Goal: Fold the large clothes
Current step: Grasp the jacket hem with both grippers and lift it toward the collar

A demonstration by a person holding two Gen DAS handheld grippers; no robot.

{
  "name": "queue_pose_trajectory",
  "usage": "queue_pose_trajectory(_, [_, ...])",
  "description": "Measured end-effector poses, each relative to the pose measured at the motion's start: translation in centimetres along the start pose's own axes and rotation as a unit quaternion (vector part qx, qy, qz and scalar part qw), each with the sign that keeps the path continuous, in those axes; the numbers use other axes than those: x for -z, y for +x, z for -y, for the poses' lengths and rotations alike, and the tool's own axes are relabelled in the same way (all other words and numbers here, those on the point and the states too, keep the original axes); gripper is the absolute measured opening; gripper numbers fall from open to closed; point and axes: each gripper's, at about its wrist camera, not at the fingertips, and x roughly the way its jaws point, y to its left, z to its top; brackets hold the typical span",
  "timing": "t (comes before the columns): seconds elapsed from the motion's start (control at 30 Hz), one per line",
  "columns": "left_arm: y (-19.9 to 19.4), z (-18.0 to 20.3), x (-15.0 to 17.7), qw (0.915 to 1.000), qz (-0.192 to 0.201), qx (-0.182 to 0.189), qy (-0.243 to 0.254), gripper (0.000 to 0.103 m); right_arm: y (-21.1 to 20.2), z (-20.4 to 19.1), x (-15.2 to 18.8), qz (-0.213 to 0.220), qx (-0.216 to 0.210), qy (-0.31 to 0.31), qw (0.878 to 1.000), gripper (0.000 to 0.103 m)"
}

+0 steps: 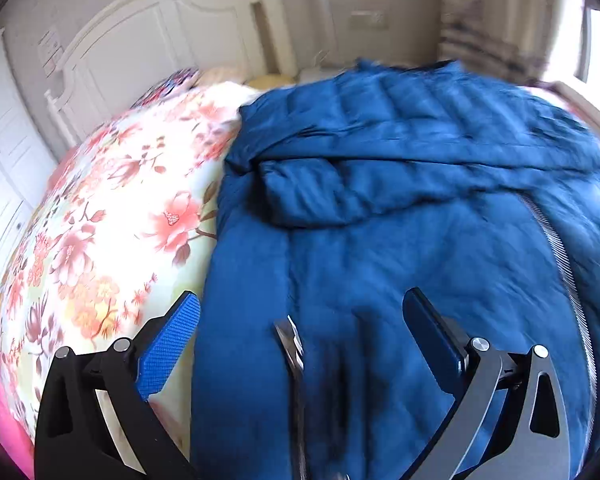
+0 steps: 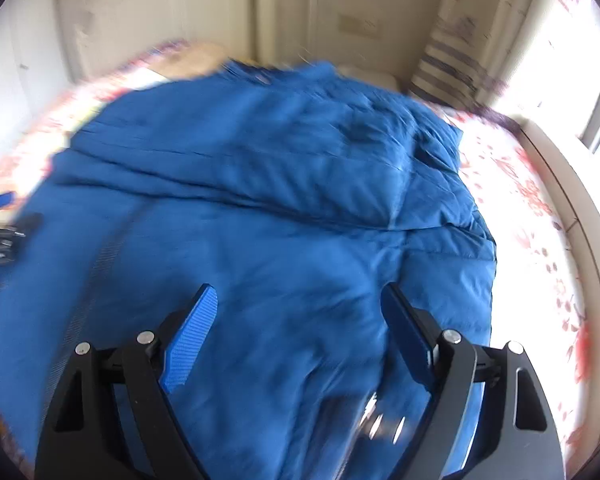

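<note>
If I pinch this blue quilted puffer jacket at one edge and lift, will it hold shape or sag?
The blue quilted puffer jacket will probably sag; it already lies in soft folds across the floral bedsheet. Its smooth shell looks slippery, so a pinch by the open right tongs may slide. Puffy quilting suggests it is light for its bulk.

Bare floral bedspread is seen left of the blue jacket and again to its right, beside the bed rail. The far side is blocked by the headboard.
</note>
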Motion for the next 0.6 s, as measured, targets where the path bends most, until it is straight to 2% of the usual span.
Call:
queue_pose_trajectory(0.07, [-1.5, 0.9, 1.7, 0.9998, 0.004, -0.003, 0.02, 0.098, -0.8, -1.3, 2.2, -0.016, -0.01, -0.025, 1.0, 0.083])
queue_pose_trajectory(0.13, [-1.8, 1.7, 3.4, 0.999, -0.008, 0.002, 0.045, 0.098, -0.3, -2.4, 4.1, -0.04, -0.012, -0.065, 0.997, 0.084])
queue_pose_trajectory(0.17, [-1.4, 2.2, 4.3, 0.9981, -0.016, -0.006, 0.06, 0.099, -0.5, -2.5, 4.9, -0.023, -0.006, -0.073, 0.997, 0.085])
queue_pose_trajectory(0.2, [-1.4, 2.2, 4.8, 0.9982, -0.006, -0.009, 0.059, 0.099, -0.8, -2.1, 5.1, -0.02, -0.009, -0.063, 0.998, 0.085])
queue_pose_trajectory(0.3, [-2.7, 1.5, 5.2, 0.9993, -0.008, -0.009, 0.034, 0.098, -2.7, -2.2, 5.2, -0.011, 0.012, -0.047, 0.999, 0.085])
queue_pose_trajectory(0.37, [-5.0, 1.5, 5.8, 0.9994, 0.014, -0.001, 0.03, 0.098, -4.5, -3.3, 5.9, 0.006, -0.002, -0.062, 0.998, 0.085])
queue_pose_trajectory(0.47, [-8.0, 2.6, 7.9, 0.9976, 0.039, 0.026, 0.051, 0.098, -6.4, -5.9, 8.3, 0.019, -0.024, -0.106, 0.994, 0.086])
queue_pose_trajectory(0.53, [-8.4, 4.1, 10.2, 0.9966, 0.03, 0.031, 0.071, 0.098, -5.9, -7.1, 10.4, 0.009, -0.021, -0.135, 0.991, 0.086])
queue_pose_trajectory(0.6, [-7.4, 4.9, 11.7, 0.9968, 0.02, 0.015, 0.076, 0.099, -5.3, -6.4, 11.3, 0.022, -0.026, -0.111, 0.993, 0.088])
